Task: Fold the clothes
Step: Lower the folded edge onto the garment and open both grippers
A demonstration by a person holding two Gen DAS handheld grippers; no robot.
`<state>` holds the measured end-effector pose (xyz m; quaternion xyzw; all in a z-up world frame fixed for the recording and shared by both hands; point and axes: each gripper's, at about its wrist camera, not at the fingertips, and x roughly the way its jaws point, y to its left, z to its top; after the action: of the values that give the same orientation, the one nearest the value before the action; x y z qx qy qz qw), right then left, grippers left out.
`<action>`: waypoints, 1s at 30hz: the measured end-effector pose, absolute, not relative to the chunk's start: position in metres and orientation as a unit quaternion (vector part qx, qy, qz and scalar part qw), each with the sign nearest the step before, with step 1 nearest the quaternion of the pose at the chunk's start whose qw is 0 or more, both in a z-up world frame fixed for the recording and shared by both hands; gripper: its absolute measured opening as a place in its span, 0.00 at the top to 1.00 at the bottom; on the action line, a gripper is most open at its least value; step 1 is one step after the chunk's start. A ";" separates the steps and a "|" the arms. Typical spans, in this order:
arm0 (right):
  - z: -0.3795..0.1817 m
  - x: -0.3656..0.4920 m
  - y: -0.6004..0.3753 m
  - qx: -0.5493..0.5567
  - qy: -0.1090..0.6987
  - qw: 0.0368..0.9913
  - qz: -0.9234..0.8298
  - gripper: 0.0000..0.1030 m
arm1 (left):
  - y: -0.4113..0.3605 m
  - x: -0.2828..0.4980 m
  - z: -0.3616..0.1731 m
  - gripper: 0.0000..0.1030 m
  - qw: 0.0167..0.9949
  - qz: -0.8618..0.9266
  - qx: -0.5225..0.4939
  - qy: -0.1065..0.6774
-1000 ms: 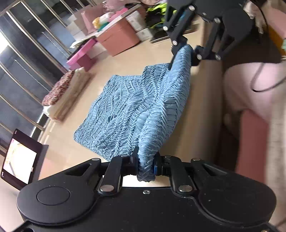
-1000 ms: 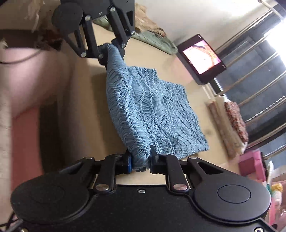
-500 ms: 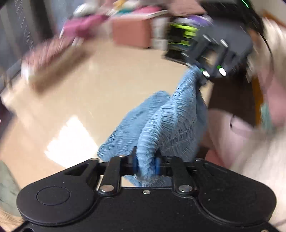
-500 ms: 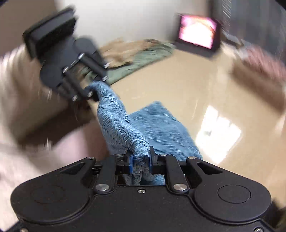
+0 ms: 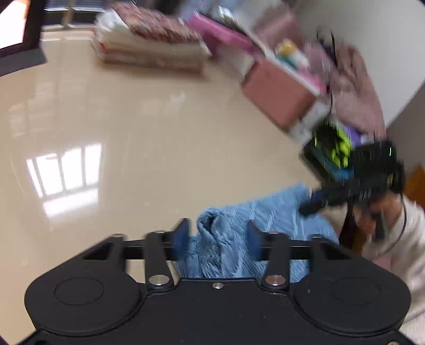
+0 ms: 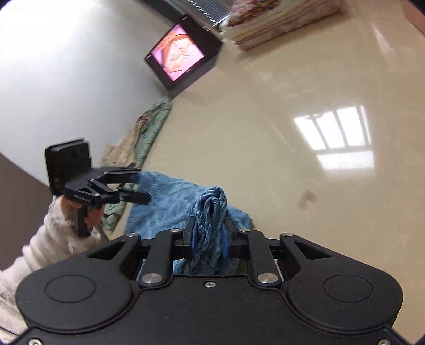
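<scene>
glossy beige floor (image 6: 265,148) fills both views, window glare on it, stacked bedding (image 6: 281,24) and a lit screen (image 6: 178,57) far off by the wall. blue ribbed knit garment (image 6: 170,201) lies bunched on the floor right in front of me, roughly doubled over by the look of it. my left claw (image 5: 217,236) is opening, pads standing off the cloth, a fold of the knit loose between them, nothing pinched. my right claw (image 6: 208,238) is narrow and clamped on a thick bunch of the same knit. i judge this is the lay-down of a fold: i'd bring the right edge low onto the floor level with the left before letting go, then back both claws out straight so the pads don't snag the ribbing and drag the top layer askew.
</scene>
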<state>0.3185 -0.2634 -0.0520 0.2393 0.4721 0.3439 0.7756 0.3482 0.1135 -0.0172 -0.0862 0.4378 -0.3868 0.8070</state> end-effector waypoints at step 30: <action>-0.040 0.188 -0.155 -0.009 0.246 0.951 0.187 0.25 | 0.091 0.265 -0.034 0.41 0.928 -0.224 -0.068 0.291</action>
<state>0.1878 -0.1553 -0.0399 -0.0092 0.2459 0.1871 0.9510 0.2652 0.0907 -0.0338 -0.0681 0.2913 -0.2238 0.9276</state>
